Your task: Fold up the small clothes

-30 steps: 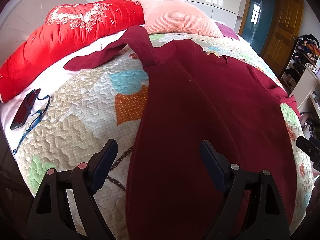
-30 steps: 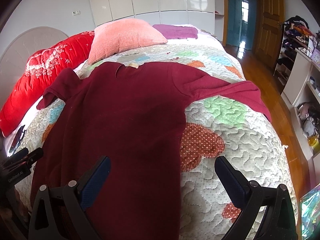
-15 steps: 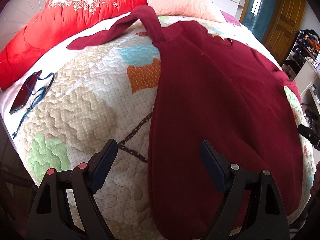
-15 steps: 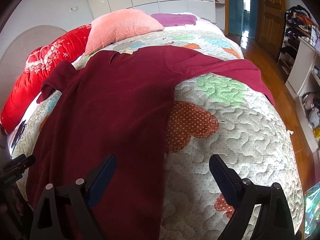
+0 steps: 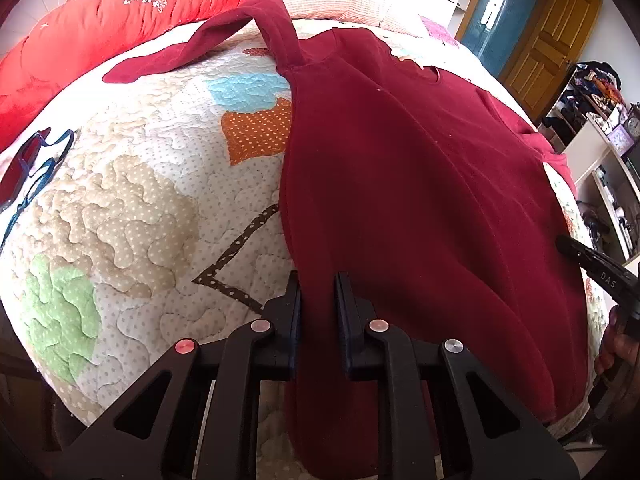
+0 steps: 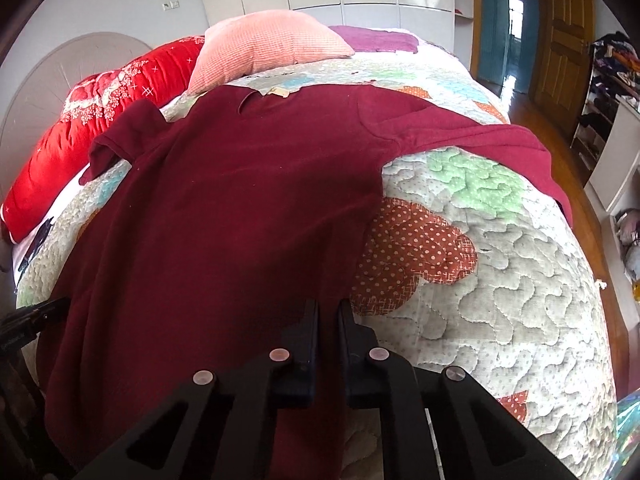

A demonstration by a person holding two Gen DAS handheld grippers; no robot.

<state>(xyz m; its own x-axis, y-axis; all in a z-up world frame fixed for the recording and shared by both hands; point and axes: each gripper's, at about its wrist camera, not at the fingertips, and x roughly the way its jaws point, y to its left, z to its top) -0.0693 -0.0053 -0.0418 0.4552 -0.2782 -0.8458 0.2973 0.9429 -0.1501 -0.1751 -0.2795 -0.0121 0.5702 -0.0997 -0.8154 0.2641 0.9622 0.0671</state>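
Shirt [image 5: 400,184], flat on bed [image 5: 132,200]: left tongs [image 5: 318,292] closing on near-edge hem, right tongs [image 6: 329,316] clamped likewise. Step: grasping. Next, likely: lift evenly, fold toward collar.

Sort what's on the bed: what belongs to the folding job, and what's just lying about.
For the job:
maroon long-sleeved top
left gripper, closing on its hem
right gripper, shut on its hem

Lying about:
red quilt
pink pillow
purple cloth

Your left gripper [image 5: 317,300], wide apart a second ago, is closing its jaws on the maroon sweater's [image 5: 400,184] left hem edge; your right gripper [image 6: 328,326] has clamped the right edge.
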